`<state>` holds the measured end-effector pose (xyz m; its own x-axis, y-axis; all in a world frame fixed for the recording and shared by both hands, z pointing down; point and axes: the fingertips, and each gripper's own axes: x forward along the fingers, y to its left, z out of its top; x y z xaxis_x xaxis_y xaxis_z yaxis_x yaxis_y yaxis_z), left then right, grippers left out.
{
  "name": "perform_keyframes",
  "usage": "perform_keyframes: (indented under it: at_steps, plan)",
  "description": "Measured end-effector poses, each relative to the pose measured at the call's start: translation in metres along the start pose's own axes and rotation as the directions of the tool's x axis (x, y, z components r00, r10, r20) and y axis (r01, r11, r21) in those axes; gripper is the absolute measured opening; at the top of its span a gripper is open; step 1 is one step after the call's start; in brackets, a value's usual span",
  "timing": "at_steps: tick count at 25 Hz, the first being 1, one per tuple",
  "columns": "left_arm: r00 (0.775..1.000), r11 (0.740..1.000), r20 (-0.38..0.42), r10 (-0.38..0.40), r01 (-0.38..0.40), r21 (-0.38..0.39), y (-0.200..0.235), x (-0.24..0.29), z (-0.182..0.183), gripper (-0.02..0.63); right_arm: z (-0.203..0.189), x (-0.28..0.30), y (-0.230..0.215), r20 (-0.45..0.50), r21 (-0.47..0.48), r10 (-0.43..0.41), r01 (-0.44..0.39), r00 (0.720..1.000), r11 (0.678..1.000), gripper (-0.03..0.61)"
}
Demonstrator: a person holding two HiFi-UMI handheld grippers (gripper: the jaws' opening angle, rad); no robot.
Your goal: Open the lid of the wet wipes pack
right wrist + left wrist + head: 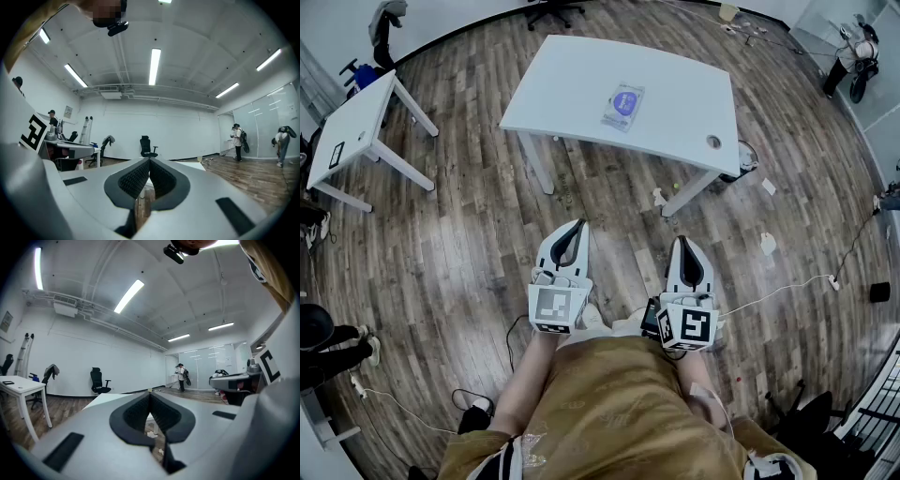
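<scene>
Wipes pack point(623, 106) — blue-labelled, illegible

The left tool point(577, 225) and the right tool point(682, 242) are held level, side by side and a little apart, close in front of the person's waist, both pointing forward. On each tool the 2 jaws meet at the tips, with nothing between them.

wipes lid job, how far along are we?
Done: nothing. The wet wipes pack lies untouched on the white table. In hand: nothing; left gripper and right gripper are shut, empty, short of the table. Left: approach, grip, open it.
</scene>
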<state>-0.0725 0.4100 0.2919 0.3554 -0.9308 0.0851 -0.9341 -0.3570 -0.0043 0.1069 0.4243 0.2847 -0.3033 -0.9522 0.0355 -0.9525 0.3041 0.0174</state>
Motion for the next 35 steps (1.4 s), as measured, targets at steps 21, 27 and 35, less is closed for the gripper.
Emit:
perform_keyframes:
  at_steps: [21, 27, 35]
  plan:
    - [1.000, 1.000, -0.025, 0.000, 0.000, 0.006, -0.010, 0.055, 0.004, 0.002, 0.004, 0.054, -0.027, 0.029, 0.060, 0.069, -0.071, 0.997, 0.996, 0.009]
    - [0.999, 1.000, -0.034, 0.024, -0.023, 0.014, -0.016, 0.094, 0.009, 0.002, 0.002, 0.083, -0.054, 0.026, 0.073, 0.096, -0.098, 0.995, 0.993, 0.009]
    - [0.998, 0.996, -0.023, 0.066, -0.065, 0.057, -0.017, 0.113, 0.019, 0.002, 0.001, 0.106, -0.078, 0.034, 0.084, 0.120, -0.123, 0.992, 0.989, 0.009]
